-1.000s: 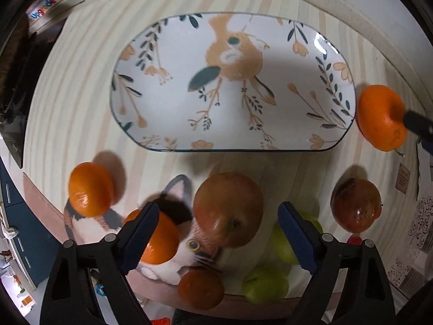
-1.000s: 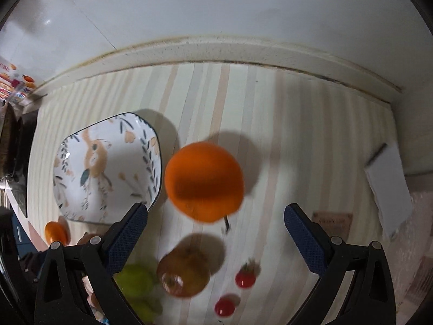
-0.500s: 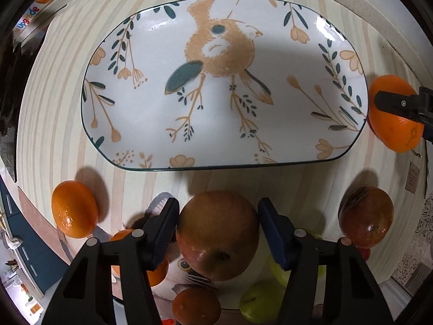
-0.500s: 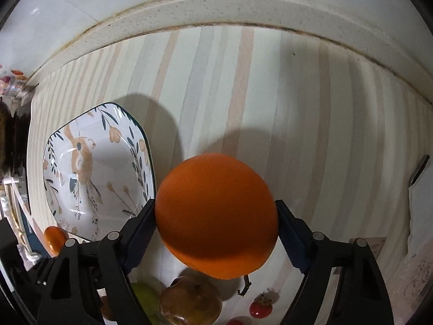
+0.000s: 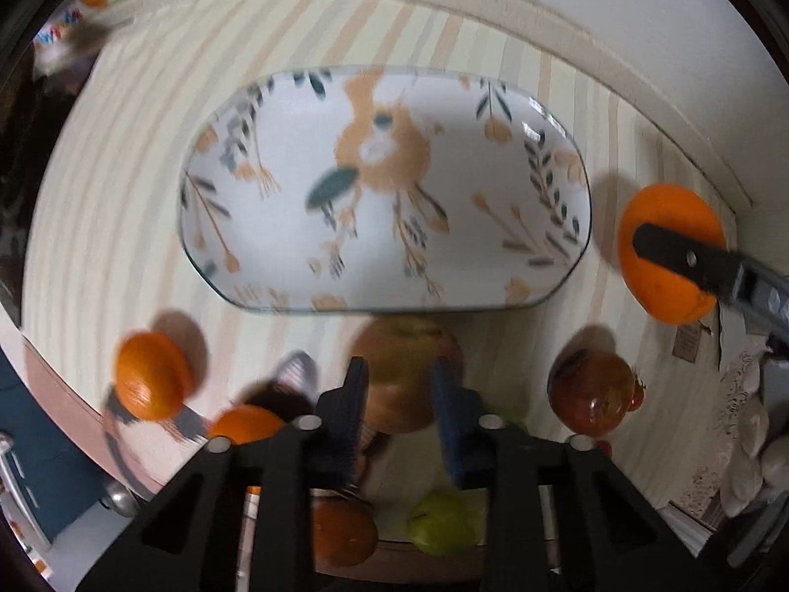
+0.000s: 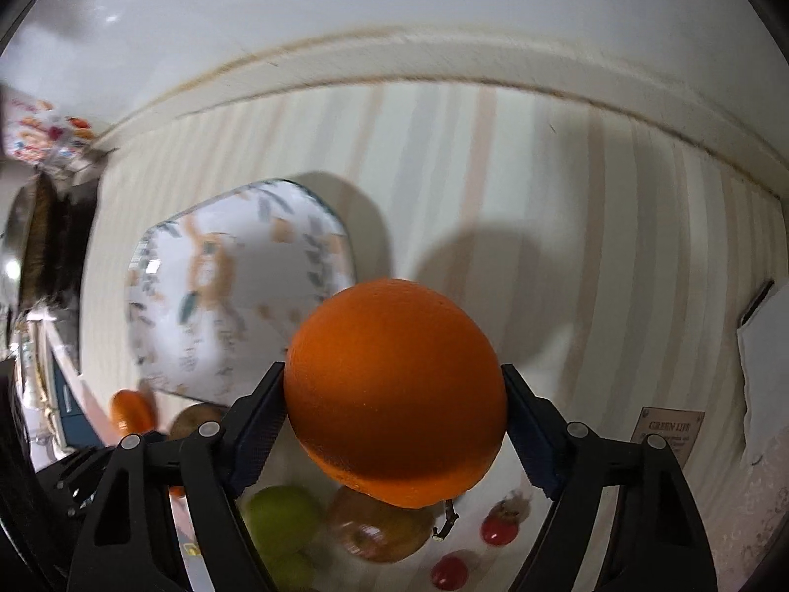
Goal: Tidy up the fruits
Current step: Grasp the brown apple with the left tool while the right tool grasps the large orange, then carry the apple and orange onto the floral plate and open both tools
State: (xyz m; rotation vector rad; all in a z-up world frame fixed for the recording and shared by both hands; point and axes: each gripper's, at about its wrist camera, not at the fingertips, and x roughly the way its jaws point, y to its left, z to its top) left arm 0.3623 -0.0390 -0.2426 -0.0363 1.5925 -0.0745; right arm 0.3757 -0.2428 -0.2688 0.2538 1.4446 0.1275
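Two claws grip fruit beside the empty plate (image 5: 567, 148). Right claw (image 6: 394, 424) clamps an orange (image 6: 394, 389); left claw (image 5: 399, 414) pinches a brownish apple (image 5: 404, 350), likely both plate-bound.

Both grippers are matte black plastic frames with triangular cut-outs and silver round screws at the joints. The left gripper (image 5: 397, 412) and right gripper (image 6: 394, 424) carry dark navy ribbed finger pads (image 5: 451, 419).

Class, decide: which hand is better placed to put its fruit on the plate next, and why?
Left. Its tongs grip the apple right beside the plate; the right tongs grip the orange off past the plate's end.
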